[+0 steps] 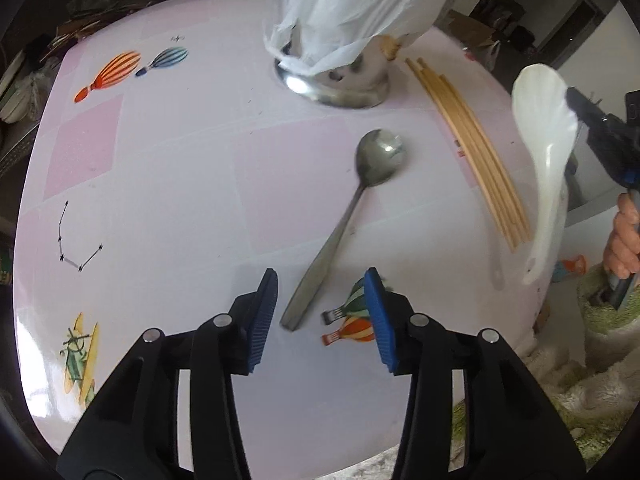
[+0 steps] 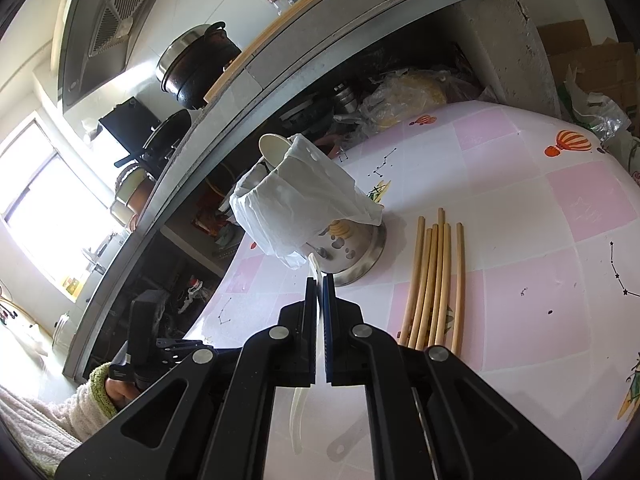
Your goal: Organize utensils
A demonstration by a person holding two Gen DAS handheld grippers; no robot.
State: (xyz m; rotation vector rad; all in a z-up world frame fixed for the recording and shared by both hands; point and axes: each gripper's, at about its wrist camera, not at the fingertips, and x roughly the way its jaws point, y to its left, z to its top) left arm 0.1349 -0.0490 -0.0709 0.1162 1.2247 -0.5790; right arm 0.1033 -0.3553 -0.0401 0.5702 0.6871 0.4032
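A metal spoon (image 1: 362,196) lies on the pink tablecloth (image 1: 168,184), bowl toward the holder. Its handle end rests between the fingers of my left gripper (image 1: 321,276), which hovers above it, open, its pads not touching the handle. At the right, my right gripper (image 1: 576,104) is shut on a white ceramic spoon (image 1: 540,132) held in the air. In the right wrist view that white spoon (image 2: 314,266) shows edge-on between the shut right gripper (image 2: 319,280). A steel utensil holder (image 2: 352,252), draped in a white plastic bag (image 2: 304,196), stands ahead.
Several bamboo chopsticks (image 2: 434,276) lie side by side to the right of the holder, and the chopsticks (image 1: 476,152) curve between the two spoons. Another white spoon (image 2: 273,148) stands in the holder. Cluttered kitchen shelves (image 2: 400,92) run behind the table. A hand (image 1: 622,240) grips the right tool.
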